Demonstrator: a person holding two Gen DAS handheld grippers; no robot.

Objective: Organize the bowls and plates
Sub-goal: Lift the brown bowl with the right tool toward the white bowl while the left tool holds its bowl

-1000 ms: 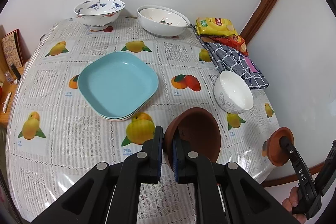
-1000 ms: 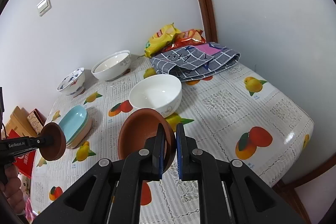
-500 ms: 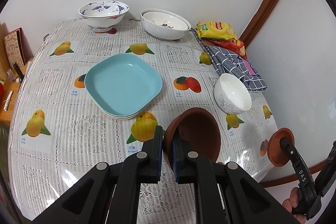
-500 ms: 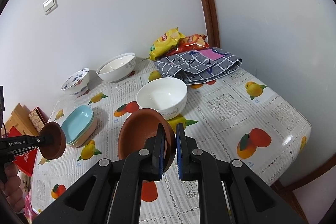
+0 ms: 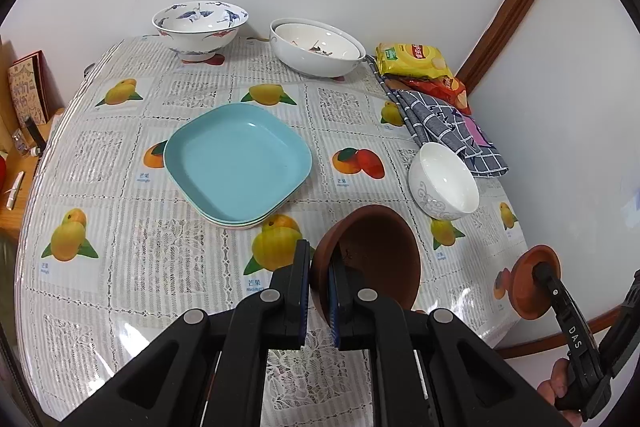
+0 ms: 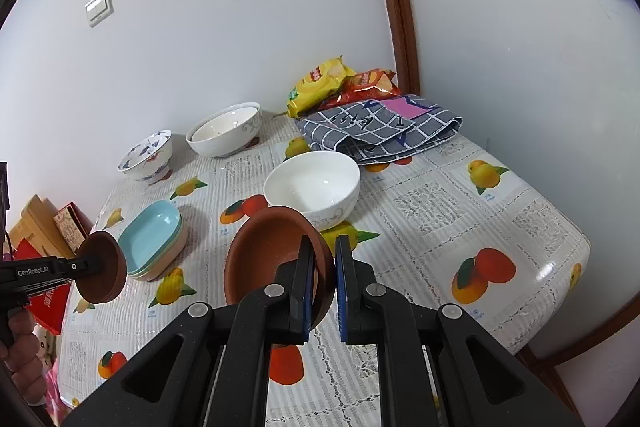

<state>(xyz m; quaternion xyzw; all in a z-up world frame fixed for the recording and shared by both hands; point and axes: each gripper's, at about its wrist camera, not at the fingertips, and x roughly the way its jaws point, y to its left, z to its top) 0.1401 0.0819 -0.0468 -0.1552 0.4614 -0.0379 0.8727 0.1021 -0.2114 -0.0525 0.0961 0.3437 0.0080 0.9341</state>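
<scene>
Both brown bowls look like stiff, fragile clay w/ thin rims, so a rim pinch is right but can slip. Left gripper (image 5: 319, 281) fingers are clenched on the left bowl (image 5: 376, 259) rim, right gripper (image 6: 323, 281) fingers on the right bowl (image 6: 272, 251) rim. Both are held above the surface (image 5: 168, 255), near the white bowl (image 5: 444, 183).

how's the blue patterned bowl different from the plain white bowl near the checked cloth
The blue patterned bowl has blue and red painting inside; the plain white bowl has only a faint grey scroll outside. The patterned bowl stands at the far edge by the wall, the white one beside the checked cloth. Both are upright, empty and untouched.
</scene>
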